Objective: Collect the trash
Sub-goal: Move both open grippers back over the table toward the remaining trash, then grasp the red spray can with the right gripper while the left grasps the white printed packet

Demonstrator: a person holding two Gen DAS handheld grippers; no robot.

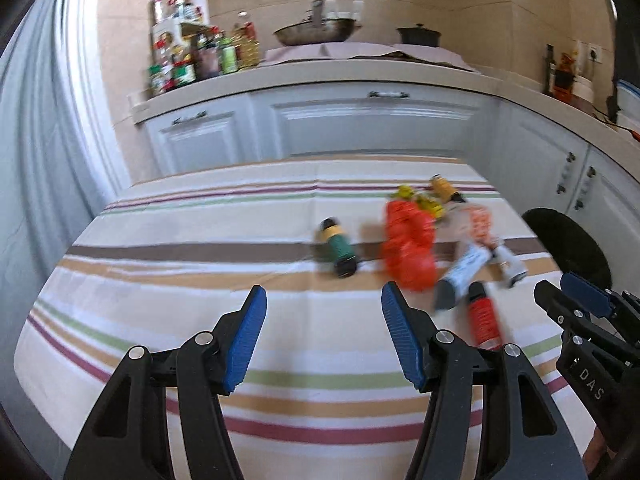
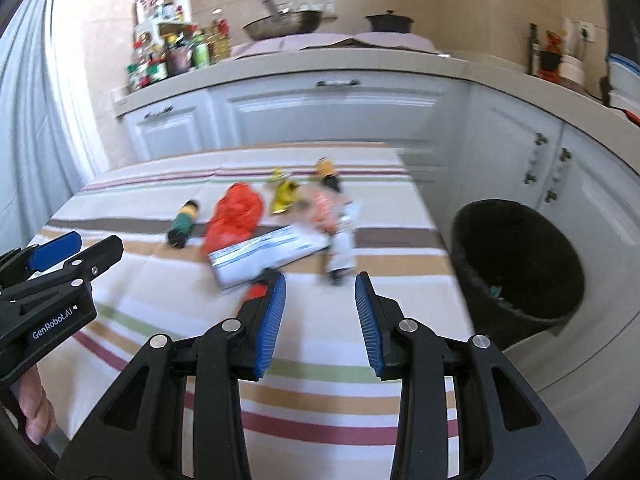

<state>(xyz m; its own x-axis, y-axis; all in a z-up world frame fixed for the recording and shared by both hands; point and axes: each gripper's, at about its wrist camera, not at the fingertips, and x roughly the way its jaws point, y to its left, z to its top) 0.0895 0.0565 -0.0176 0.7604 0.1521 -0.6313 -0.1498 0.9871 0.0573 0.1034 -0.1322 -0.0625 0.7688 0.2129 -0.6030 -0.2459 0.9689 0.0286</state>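
Trash lies on the striped tablecloth (image 1: pixel 180 240): a green bottle (image 1: pixel 338 250) (image 2: pixel 183 224), a crumpled red bag (image 1: pixel 408 246) (image 2: pixel 236 218), a yellow wrapper (image 1: pixel 426 200) (image 2: pixel 284 196), an orange bottle (image 1: pixel 442 186) (image 2: pixel 325 168), a white box (image 2: pixel 268 256) (image 1: pixel 464 272), a red can (image 1: pixel 484 316) and an orange-white packet (image 2: pixel 326 204). My left gripper (image 1: pixel 324 294) is open and empty, short of the green bottle. My right gripper (image 2: pixel 320 280) is open and empty, just before the white box. A black trash bin (image 2: pixel 520 264) stands right of the table.
White kitchen cabinets (image 1: pixel 360 120) and a counter with bottles (image 1: pixel 192 56), a wok (image 1: pixel 316 30) and a black pot (image 1: pixel 418 34) lie beyond the table. A pale curtain (image 1: pixel 36 140) hangs at the left. The bin also shows in the left wrist view (image 1: pixel 568 244).
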